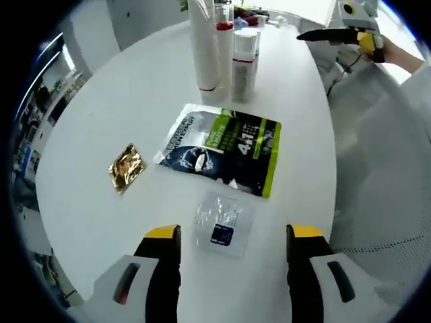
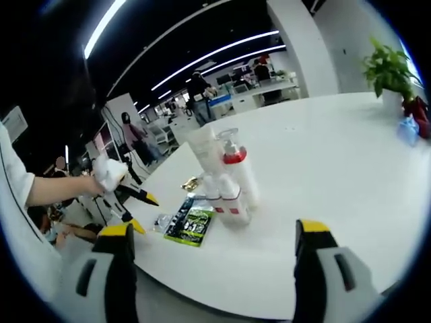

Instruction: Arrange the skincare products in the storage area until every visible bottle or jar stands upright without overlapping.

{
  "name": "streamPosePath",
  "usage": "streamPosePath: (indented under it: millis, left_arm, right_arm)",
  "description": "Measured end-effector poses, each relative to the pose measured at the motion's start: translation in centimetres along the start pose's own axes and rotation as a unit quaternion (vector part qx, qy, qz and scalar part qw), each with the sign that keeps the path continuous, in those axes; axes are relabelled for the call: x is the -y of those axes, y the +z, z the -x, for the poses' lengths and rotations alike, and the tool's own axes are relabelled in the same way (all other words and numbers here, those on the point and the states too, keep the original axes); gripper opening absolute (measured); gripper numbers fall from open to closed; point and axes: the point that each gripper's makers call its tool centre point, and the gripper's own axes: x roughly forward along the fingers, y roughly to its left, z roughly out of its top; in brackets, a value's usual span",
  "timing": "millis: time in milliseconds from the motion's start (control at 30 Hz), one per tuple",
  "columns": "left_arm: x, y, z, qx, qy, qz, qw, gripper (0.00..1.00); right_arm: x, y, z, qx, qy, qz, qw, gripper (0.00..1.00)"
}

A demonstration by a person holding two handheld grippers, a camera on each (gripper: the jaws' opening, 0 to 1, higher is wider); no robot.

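On the white table (image 1: 101, 101) stand three upright containers: a tall white tube (image 1: 204, 47), a clear pump bottle with a red band (image 1: 225, 40) and a shorter white bottle (image 1: 245, 57). The same group, white tube (image 2: 204, 158), pump bottle (image 2: 236, 168) and short bottle (image 2: 225, 198), shows in the right gripper view. A green and black sachet (image 1: 222, 145) lies flat before them, with a small clear packet (image 1: 221, 222) and a gold foil packet (image 1: 126, 166) nearby. My left gripper (image 1: 232, 235) is open just above the clear packet. My right gripper (image 2: 219, 232) is open, off the table's edge.
A potted plant (image 2: 389, 70) and small coloured items (image 2: 409, 124) stand at the table's far side. The right gripper (image 1: 337, 33) appears held in a hand beyond the table edge; the left gripper (image 2: 131, 202) shows likewise. People and desks fill the office background.
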Motion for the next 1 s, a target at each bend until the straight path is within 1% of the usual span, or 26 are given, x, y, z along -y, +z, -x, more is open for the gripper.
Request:
streamPosePath:
  millis: [100, 300, 500, 600, 733, 867, 1000]
  left_arm:
    - [0.4, 0.0, 0.4, 0.008, 0.004, 0.011, 0.9999, 0.63]
    - [1.3, 0.7, 1.6, 0.043, 0.016, 0.048, 0.9978, 0.65]
    - [1.7, 1.3, 2.8, 0.082, 0.033, 0.092, 0.9918, 0.67]
    - [1.9, 1.4, 3.2, 0.095, 0.039, 0.107, 0.9889, 0.69]
    - [1.8, 1.4, 3.6, 0.116, 0.057, 0.143, 0.9812, 0.74]
    - [2.0, 1.3, 4.1, 0.134, 0.066, 0.169, 0.9742, 0.76]
    - [2.1, 1.3, 4.6, 0.153, 0.077, 0.198, 0.9651, 0.78]
  right_arm:
    - [-0.2, 0.0, 0.1, 0.001, 0.002, 0.002, 1.0000, 1.00]
    - [-0.4, -0.2, 0.4, 0.000, 0.004, 0.005, 1.0000, 1.00]
    - [-0.7, -0.3, 0.5, -0.001, 0.008, 0.008, 0.9999, 1.00]
    - [-0.9, -0.3, 0.6, -0.001, 0.010, 0.009, 0.9999, 1.00]
    - [-1.0, -0.2, 0.6, 0.000, 0.013, 0.009, 0.9999, 1.00]
    - [-1.0, -0.2, 0.7, 0.000, 0.014, 0.011, 0.9998, 1.00]
    - [-1.1, -0.2, 0.8, 0.000, 0.016, 0.011, 0.9998, 1.00]
